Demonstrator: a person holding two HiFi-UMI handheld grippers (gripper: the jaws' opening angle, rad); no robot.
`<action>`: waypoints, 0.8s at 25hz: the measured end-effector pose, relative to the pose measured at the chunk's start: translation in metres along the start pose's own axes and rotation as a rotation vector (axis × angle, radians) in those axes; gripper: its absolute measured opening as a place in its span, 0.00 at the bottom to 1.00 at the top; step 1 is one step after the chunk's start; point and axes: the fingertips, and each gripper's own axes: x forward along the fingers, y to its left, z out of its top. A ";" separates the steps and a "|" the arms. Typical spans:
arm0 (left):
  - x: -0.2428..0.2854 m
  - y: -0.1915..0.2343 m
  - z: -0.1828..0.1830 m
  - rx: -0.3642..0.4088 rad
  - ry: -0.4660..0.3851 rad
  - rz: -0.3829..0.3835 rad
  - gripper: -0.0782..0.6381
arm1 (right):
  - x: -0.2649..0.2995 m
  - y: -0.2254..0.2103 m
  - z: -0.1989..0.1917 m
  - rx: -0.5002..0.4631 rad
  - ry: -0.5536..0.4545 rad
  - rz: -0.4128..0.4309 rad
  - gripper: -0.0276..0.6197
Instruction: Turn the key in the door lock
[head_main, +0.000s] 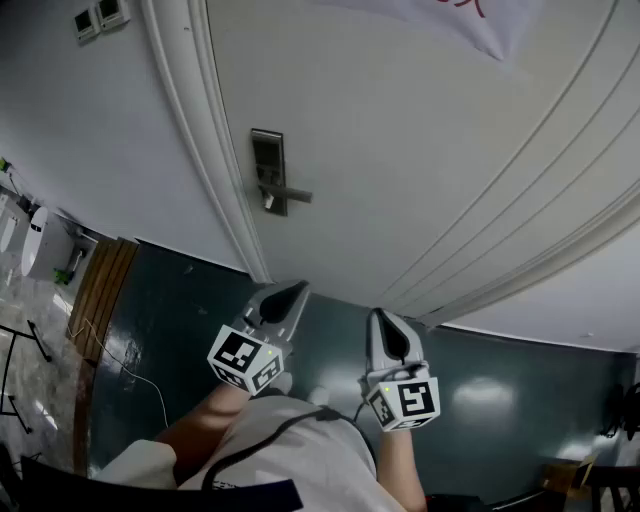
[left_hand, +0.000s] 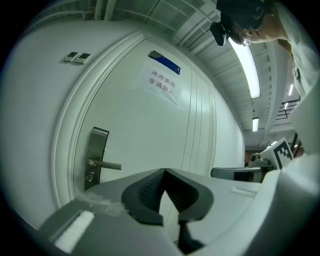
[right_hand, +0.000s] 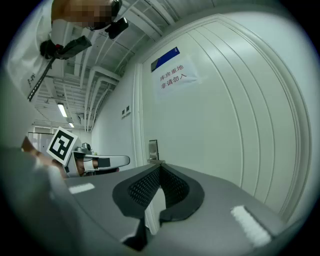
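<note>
The white door (head_main: 420, 130) carries a metal lock plate (head_main: 268, 170) with a lever handle (head_main: 287, 195) and a small key (head_main: 268, 203) hanging just under the lever. In the left gripper view the plate (left_hand: 96, 157) and the key (left_hand: 89, 176) sit far off at the left. My left gripper (head_main: 295, 292) is held low in front of the door, well short of the lock, jaws shut and holding nothing (left_hand: 164, 171). To its right my right gripper (head_main: 385, 318) is level, also shut with nothing in it (right_hand: 159, 167). The lock plate (right_hand: 153, 150) shows small beyond its tips.
A paper notice (left_hand: 162, 80) is taped high on the door. Two wall switches (head_main: 100, 17) sit left of the door frame (head_main: 215, 160). At the left, on the dark floor (head_main: 160, 320), lie a wooden strip (head_main: 100, 290) and a thin cable (head_main: 125, 365).
</note>
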 end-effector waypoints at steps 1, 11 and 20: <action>0.000 -0.001 -0.001 0.000 0.000 0.002 0.12 | -0.001 -0.001 -0.001 -0.001 0.002 0.002 0.05; 0.003 -0.010 -0.010 0.013 0.005 0.041 0.12 | -0.012 -0.013 -0.010 0.040 0.017 0.069 0.06; -0.003 -0.012 -0.026 0.019 0.034 0.129 0.12 | -0.022 -0.028 -0.024 0.064 0.044 0.114 0.06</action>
